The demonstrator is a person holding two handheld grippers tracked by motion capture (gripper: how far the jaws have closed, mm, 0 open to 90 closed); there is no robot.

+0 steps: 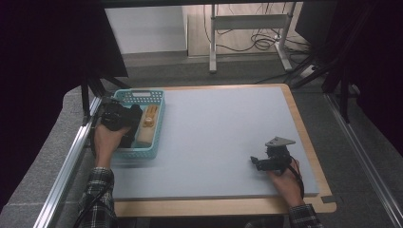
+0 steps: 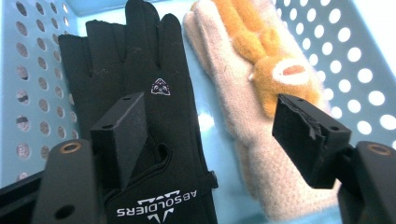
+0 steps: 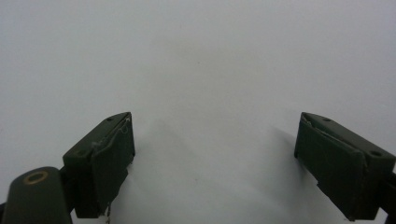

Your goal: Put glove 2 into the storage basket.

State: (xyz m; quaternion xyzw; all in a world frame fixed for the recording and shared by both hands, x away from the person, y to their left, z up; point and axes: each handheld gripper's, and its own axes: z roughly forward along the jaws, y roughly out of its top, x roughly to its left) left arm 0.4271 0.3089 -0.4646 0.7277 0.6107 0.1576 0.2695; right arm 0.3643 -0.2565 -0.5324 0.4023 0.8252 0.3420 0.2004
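High view: left tongs (image 1: 124,124) over basket (image 1: 159,118)

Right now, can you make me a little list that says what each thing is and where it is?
basket: teal basket with holes, at the table's left side
inside basket: black glove and cream glove with an orange animal, side by side
left gripper: open, over the gloves in the basket, pads touching neither
right gripper: open, nothing between jaws, over bare table
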